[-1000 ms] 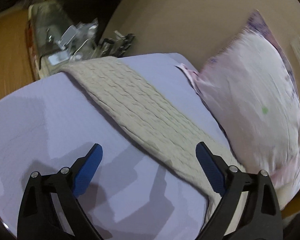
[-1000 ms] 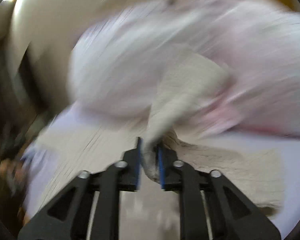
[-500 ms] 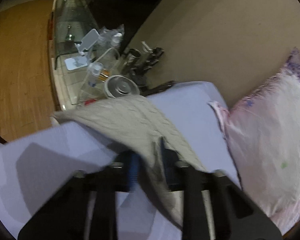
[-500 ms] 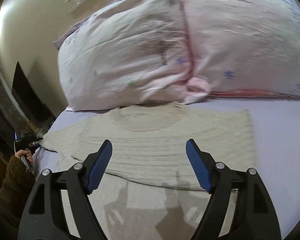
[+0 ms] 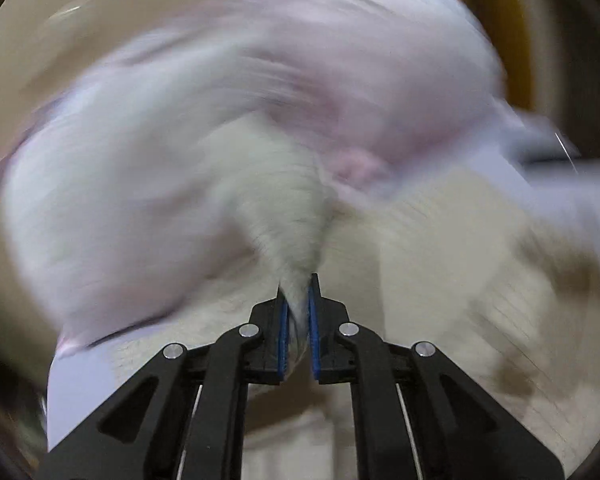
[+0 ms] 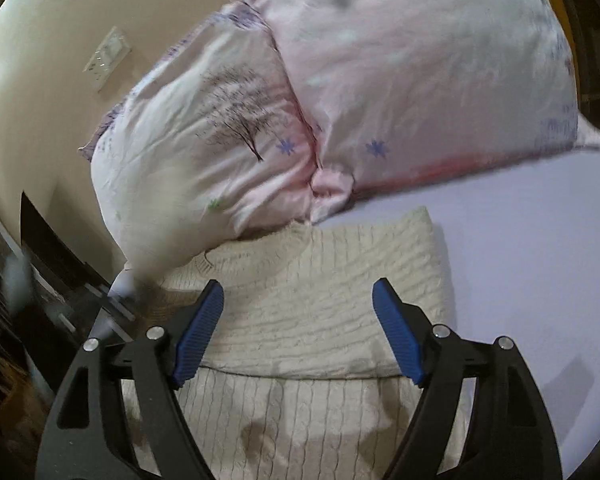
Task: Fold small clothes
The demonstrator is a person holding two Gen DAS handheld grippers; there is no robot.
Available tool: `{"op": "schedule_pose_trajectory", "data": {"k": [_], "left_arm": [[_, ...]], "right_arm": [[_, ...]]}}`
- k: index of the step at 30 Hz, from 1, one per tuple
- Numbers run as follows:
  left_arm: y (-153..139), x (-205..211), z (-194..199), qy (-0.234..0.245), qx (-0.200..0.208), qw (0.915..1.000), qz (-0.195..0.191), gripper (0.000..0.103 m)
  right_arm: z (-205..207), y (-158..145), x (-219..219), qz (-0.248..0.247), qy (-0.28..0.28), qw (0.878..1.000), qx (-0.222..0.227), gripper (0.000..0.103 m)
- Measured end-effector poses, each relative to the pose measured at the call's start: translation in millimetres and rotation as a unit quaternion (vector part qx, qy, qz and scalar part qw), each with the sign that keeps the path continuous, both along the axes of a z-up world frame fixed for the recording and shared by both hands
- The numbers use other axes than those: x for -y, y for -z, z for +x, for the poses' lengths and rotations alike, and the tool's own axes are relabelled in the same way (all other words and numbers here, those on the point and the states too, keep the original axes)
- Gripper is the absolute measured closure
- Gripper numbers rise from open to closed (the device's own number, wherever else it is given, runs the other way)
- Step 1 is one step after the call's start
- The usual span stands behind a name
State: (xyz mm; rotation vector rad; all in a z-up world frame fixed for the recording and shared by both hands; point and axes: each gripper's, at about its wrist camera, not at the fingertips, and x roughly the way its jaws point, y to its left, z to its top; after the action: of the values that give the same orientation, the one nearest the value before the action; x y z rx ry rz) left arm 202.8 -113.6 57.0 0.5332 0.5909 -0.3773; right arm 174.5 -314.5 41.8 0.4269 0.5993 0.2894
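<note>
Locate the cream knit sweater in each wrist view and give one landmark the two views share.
Left wrist: cream knit sweater, blurred, centre and lower right, a bunched part pinched in the shut left hand-held gripper.
Right wrist: it lies flat, lower centre, under the open right hand-held gripper.
Shared landmark: pink floral pillow, behind the sweater in both views.

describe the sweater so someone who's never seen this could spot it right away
Start at the lavender bed sheet and find the big pink pillows against the wall. Directly in front of them lies the cream cable-knit sweater, its right side already folded over. It is the only ribbed knit there, cream against smooth pink and lavender.
</note>
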Motion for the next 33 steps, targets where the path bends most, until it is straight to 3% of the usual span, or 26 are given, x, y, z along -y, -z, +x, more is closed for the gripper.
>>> {"op": "schedule_pose_trajectory", "data": {"k": [2,3,5,7,9,13,15,16,17,22,25,28,29,30,33], "left_arm": [[25.8,26.9,-13.7,0.033,-0.007,0.9985,0.044,0.092],[27.6,26.4,-19.2,0.037,-0.01,0.9983,0.043,0.091],[14.0,5.5,-28.4,0.032,-0.024,0.9992,-0.002,0.083],[-3.6,-24.9,-33.8,0.007,-0.033,0.998,-0.054,0.056],[-18.1,-78.1,-42.2,-0.035,-0.046,0.9928,-0.105,0.053],[-20.2,-151.6,-48.1,-0.11,-0.094,0.9787,-0.145,0.047],[-14.3,-193.9,-60.8,-0.158,-0.117,0.9662,-0.167,0.047],[-11.9,-202.9,-66.9,-0.17,-0.12,0.9627,-0.173,0.045],[-8.4,-217.7,-72.6,-0.186,-0.129,0.9561,-0.187,0.043],[3.5,-254.5,-104.3,-0.205,-0.174,0.9255,-0.266,0.041],[15.0,-257.9,-119.5,-0.194,-0.203,0.9129,-0.296,0.04],[26.7,-253.6,-128.0,-0.194,-0.224,0.9096,-0.291,0.04],[30.5,-252.7,-132.5,-0.192,-0.233,0.9075,-0.292,0.04],[33.8,-252.0,-136.8,-0.19,-0.239,0.9064,-0.292,0.04],[38.6,-249.1,-151.9,-0.184,-0.245,0.907,-0.289,0.039]], "right_arm": [[3.4,4.9,7.5,0.015,-0.001,1.0,-0.018,0.026],[4.5,7.1,12.8,0.026,-0.003,0.999,-0.027,0.026],[7.0,10.9,19.5,0.04,-0.009,0.998,-0.04,0.027],[12.8,17.0,23.5,0.044,-0.005,0.997,-0.061,0.033],[20.7,26.7,25.5,0.048,0.003,0.995,-0.091,0.048],[23.4,44.8,23.8,0.042,0.013,0.991,-0.125,0.049],[27.0,53.7,19.2,0.035,0.01,0.99,-0.136,0.052],[30.3,56.9,15.2,0.03,0.003,0.99,-0.137,0.063],[36.1,60.5,7.7,0.027,-0.014,0.991,-0.131,0.097],[28.4,35.5,12.2,0.029,0.032,0.996,-0.079,0.097],[23.5,35.9,19.3,-0.007,0.077,0.992,-0.104,0.094],[4.2,31.0,20.9,-0.016,0.069,0.99,-0.125,0.058],[-7.1,24.7,22.4,-0.014,0.063,0.991,-0.117,0.041],[-27.4,22.0,24.5,-0.019,0.062,0.992,-0.105,0.036],[-79.2,29.2,36.8,-0.034,0.057,0.992,-0.106,0.036]]}}
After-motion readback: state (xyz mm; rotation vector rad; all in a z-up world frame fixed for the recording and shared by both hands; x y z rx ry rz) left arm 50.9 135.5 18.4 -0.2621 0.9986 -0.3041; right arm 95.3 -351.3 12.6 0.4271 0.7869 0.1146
